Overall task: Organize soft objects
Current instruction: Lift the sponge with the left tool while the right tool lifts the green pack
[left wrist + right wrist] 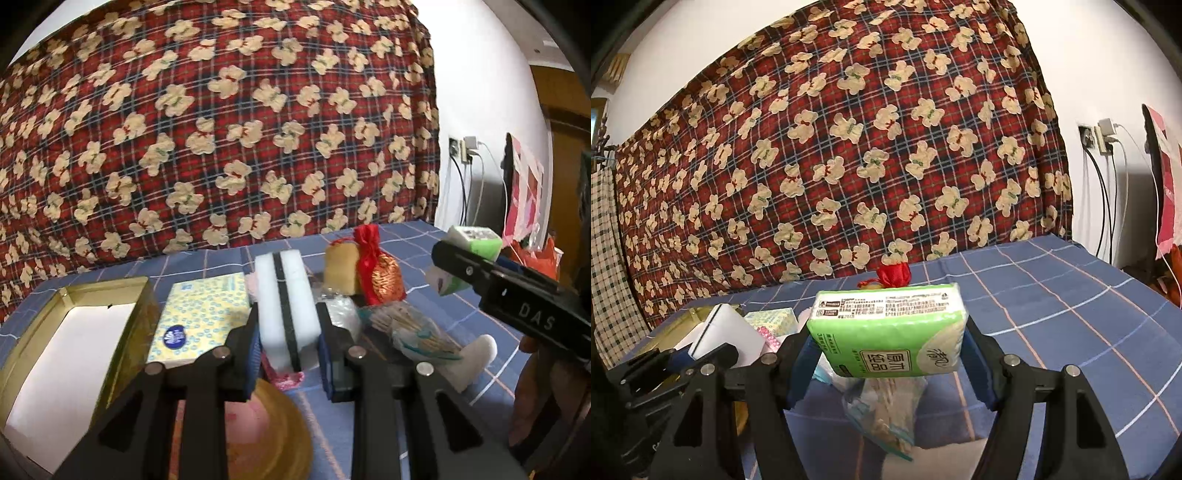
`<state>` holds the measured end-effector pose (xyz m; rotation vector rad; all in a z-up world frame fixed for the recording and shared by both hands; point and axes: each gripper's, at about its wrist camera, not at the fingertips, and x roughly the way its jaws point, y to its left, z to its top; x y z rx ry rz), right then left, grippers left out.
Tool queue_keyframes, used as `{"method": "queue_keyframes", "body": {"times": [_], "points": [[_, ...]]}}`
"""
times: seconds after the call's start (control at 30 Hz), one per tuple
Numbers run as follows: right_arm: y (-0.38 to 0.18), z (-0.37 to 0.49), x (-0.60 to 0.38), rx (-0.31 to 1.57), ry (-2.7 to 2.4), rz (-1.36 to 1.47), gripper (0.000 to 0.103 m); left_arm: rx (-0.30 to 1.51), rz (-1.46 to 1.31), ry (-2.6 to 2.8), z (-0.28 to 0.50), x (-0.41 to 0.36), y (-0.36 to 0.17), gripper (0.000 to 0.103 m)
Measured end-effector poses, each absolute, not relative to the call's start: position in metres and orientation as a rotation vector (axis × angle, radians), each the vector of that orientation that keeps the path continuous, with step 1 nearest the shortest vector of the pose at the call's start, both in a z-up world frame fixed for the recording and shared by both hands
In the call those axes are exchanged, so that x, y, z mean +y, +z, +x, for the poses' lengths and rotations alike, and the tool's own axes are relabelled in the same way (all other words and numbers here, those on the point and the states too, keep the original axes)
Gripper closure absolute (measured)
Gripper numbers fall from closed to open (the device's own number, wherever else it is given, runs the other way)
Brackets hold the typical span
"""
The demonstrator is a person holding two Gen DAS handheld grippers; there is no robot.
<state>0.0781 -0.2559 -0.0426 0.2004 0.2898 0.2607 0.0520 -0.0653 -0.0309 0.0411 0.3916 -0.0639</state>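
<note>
My left gripper point(288, 339) is shut on a white sponge block with a dark middle layer point(286, 306), held above the blue checked bedsheet point(461, 325). It also shows in the right wrist view point(727, 332). My right gripper point(890, 350) is shut on a green tissue pack point(890, 328), lifted off the bed; the pack also shows in the left wrist view point(472, 243). An open gold box point(74, 332) with a white inside lies at the left. A yellow tissue pack point(199, 317) lies beside it.
A red drawstring pouch point(376, 266) and a tan pouch point(341, 266) stand at the back. A clear bag of sticks point(413, 328) and a white sock-like piece point(476, 358) lie right of my left gripper. A gold round lid point(266, 435) lies below. A bear-print blanket point(221, 129) rises behind.
</note>
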Motion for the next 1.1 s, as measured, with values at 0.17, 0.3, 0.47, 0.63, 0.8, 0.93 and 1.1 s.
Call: {"method": "queue_keyframes", "body": {"times": [0.17, 0.3, 0.47, 0.63, 0.8, 0.93, 1.1], "points": [[-0.042, 0.082, -0.247, 0.295, 0.262, 0.190, 0.032, 0.394, 0.004, -0.038, 0.054, -0.048, -0.032, 0.078], [-0.041, 0.086, -0.236, 0.296, 0.263, 0.170, 0.032, 0.400, -0.024, -0.027, 0.056, -0.037, -0.033, 0.078], [-0.041, 0.088, -0.226, 0.291, 0.270, 0.154, 0.032, 0.402, -0.039, -0.017, 0.056, -0.029, -0.034, 0.078], [-0.042, 0.090, -0.225, 0.293, 0.265, 0.162, 0.032, 0.403, -0.057, -0.009, 0.056, -0.023, -0.035, 0.078], [-0.040, 0.095, -0.221, 0.296, 0.259, 0.165, 0.032, 0.398, -0.067, -0.004, 0.056, -0.021, -0.034, 0.078], [-0.041, 0.097, -0.220, 0.298, 0.258, 0.166, 0.032, 0.391, -0.071, -0.004, 0.056, -0.020, -0.034, 0.078], [-0.040, 0.098, -0.217, 0.297, 0.258, 0.163, 0.032, 0.372, -0.079, -0.008, 0.053, -0.018, -0.034, 0.078]]}}
